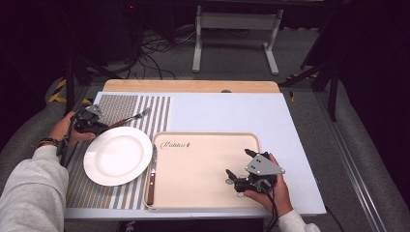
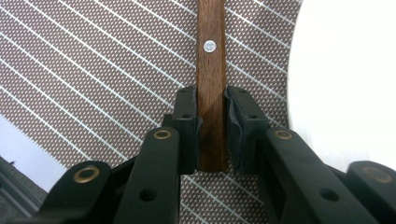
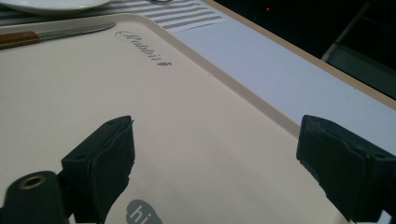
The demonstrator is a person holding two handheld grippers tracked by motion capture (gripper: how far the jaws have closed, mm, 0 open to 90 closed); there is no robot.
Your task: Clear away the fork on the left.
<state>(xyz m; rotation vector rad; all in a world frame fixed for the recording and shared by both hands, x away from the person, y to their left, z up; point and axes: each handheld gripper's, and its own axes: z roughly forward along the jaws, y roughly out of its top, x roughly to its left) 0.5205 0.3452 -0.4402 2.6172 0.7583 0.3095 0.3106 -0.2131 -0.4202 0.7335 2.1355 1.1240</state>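
A fork (image 1: 131,118) with a brown wooden handle (image 2: 211,65) lies on the striped placemat (image 1: 121,108), just beyond the white plate (image 1: 117,155). My left gripper (image 1: 98,126) (image 2: 211,99) is shut on the near end of that handle, with a pad pressed against each side. The fork's tines point to the right and away. My right gripper (image 1: 238,162) (image 3: 215,140) hovers low over the beige tray (image 1: 203,193), open wide with nothing between its jaws.
A knife (image 1: 152,178) (image 3: 51,35) with a wooden handle lies along the tray's left rim, next to the plate. The tray (image 3: 187,116) has script lettering near its far left corner. A light blue sheet (image 1: 232,111) covers the table.
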